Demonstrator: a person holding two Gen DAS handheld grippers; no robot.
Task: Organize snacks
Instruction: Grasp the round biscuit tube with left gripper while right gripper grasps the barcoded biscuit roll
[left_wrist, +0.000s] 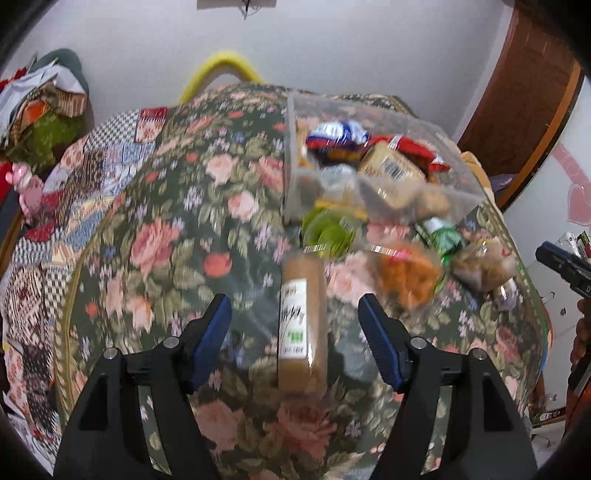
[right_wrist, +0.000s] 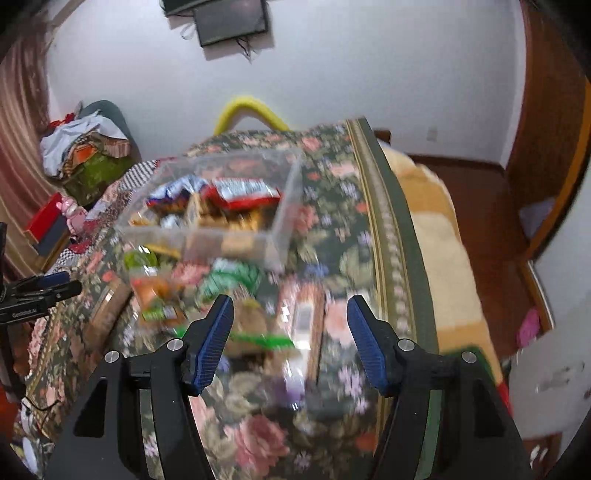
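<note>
Spreading across both views, the flowered bed (left_wrist: 155, 236) carries a clear bin (left_wrist: 369, 122) at its far side, already part filled with snack packs. Near it, loose on the cover, lie a green cup (left_wrist: 327, 230), an orange snack bag (left_wrist: 408, 275) and a long brown packet (left_wrist: 303, 325), so the sorting looks roughly half done. The left tool (left_wrist: 293, 308) gapes wide around that packet, not touching; the right tool (right_wrist: 290, 308) hangs wide too, empty.
</note>
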